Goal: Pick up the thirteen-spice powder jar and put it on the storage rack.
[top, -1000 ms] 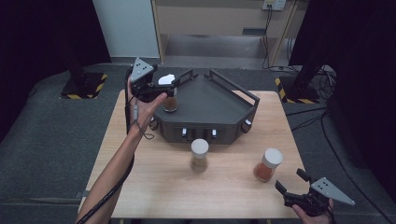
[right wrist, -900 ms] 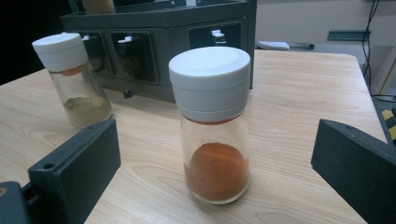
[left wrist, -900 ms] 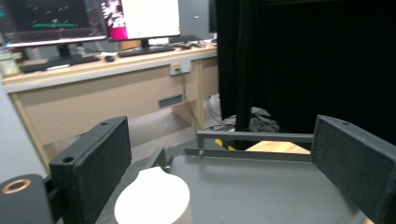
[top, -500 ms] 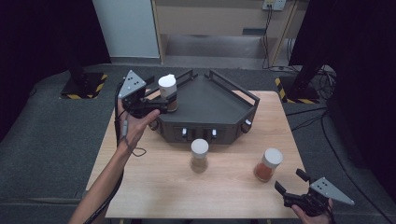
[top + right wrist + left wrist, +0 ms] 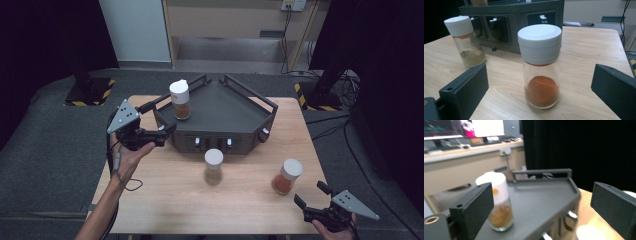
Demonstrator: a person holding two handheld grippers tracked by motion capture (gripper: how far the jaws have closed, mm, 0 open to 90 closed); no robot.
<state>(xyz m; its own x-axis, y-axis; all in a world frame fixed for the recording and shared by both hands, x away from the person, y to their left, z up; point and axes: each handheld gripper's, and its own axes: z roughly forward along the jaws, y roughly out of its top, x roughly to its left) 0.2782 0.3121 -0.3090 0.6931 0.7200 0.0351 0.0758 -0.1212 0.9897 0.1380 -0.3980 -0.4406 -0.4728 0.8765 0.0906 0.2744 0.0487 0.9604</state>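
Three spice jars in play. One (image 5: 179, 99) stands upright on the left end of the dark rack (image 5: 220, 107), lid on, brownish powder at the bottom. Left gripper (image 5: 167, 131) sits just off the rack's left corner, released, jaws wide, nothing between them; its own view puts that jar (image 5: 496, 202) just past the left jaw, apart from it, though the frame is blurred, so the gap is hard to judge. Second jar (image 5: 213, 165), pale powder, stands on the counter (image 5: 165, 200) in front of the rack. Third jar (image 5: 287, 176), orange powder, stands near the right front edge. Right gripper (image 5: 310, 197) is low at the front right corner, also released; the orange jar (image 5: 539, 65) stands ahead of its spread jaws, untouched.
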